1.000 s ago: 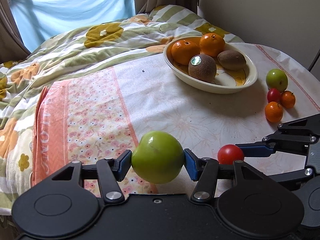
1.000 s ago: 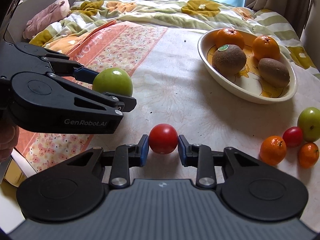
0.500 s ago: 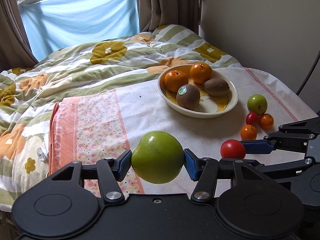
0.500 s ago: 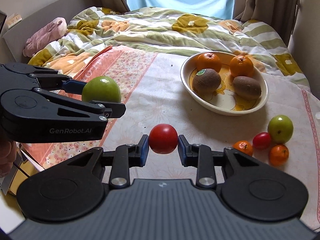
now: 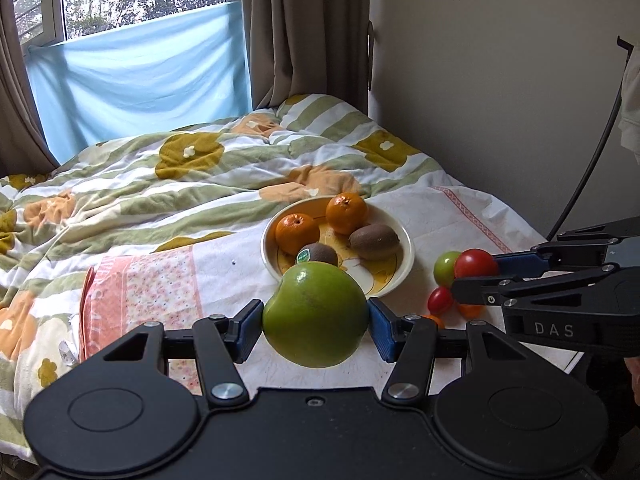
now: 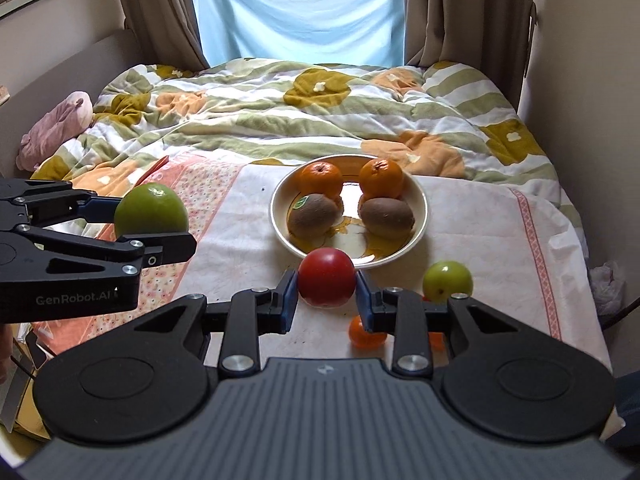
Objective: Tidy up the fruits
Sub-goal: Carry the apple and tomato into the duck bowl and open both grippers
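Observation:
My left gripper (image 5: pixel 316 320) is shut on a large green apple (image 5: pixel 316 314) and holds it in the air in front of the bowl. It shows from the side in the right wrist view (image 6: pixel 151 216). My right gripper (image 6: pixel 326 290) is shut on a red tomato (image 6: pixel 327 277), also raised; it shows at the right of the left wrist view (image 5: pixel 476 265). The white bowl (image 6: pixel 420 216) holds two oranges (image 6: pixel 322 178) and two kiwis (image 6: pixel 386 212). A small green apple (image 6: pixel 447 280), a small red tomato (image 5: pixel 440 300) and small oranges (image 6: pixel 366 336) lie on the cloth right of the bowl.
A white and pink patterned cloth (image 6: pixel 500 240) covers the near part of the bed, with a floral quilt (image 6: pixel 320 108) behind it. A wall (image 5: pixel 500 80) stands on the right, a curtained window (image 6: pixel 300 8) at the back. A pink soft toy (image 6: pixel 56 128) lies far left.
Both grippers have risen and pulled back from the bed with their fruit still held. The bowl and loose fruit now look smaller and farther away.

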A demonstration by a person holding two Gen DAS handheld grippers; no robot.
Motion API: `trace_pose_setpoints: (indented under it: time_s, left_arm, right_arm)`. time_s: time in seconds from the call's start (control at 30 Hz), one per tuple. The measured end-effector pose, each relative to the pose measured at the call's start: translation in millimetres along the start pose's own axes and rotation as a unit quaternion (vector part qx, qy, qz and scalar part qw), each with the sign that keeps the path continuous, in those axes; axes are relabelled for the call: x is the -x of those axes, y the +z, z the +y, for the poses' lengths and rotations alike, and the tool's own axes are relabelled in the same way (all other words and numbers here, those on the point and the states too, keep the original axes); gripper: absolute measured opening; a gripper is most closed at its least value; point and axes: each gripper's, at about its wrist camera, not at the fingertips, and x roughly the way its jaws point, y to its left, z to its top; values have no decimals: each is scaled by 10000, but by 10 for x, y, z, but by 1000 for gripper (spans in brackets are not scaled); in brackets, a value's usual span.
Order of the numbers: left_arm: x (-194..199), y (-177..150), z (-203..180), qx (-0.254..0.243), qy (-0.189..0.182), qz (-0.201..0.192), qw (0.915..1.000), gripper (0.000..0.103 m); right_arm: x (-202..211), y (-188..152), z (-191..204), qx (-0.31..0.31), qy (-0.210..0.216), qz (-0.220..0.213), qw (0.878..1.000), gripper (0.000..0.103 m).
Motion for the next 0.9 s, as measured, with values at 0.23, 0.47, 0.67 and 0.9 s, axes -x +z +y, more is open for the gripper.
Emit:
trace_pose_setpoints:
  time_s: [0.23,0.47,0.67,0.9]
  left_arm:
    - [-315,266,-246,68,90,-5,9999,60]
    - [-837,474,-470,167,194,193,9995,60]
    - [-1325,544,-559,248,358,481,9979,60]
    - [-1709,511,-629,180,556,859,9946,60]
  right_arm:
    - [-237,241,-420,112,148,-9,9998,46]
    - [-672,495,-800,271,412,120,9987,46]
    - [-1103,657,-1075,433,627,344,9965,46]
    - [-1529,753,-1216,576,885,609,9925,46]
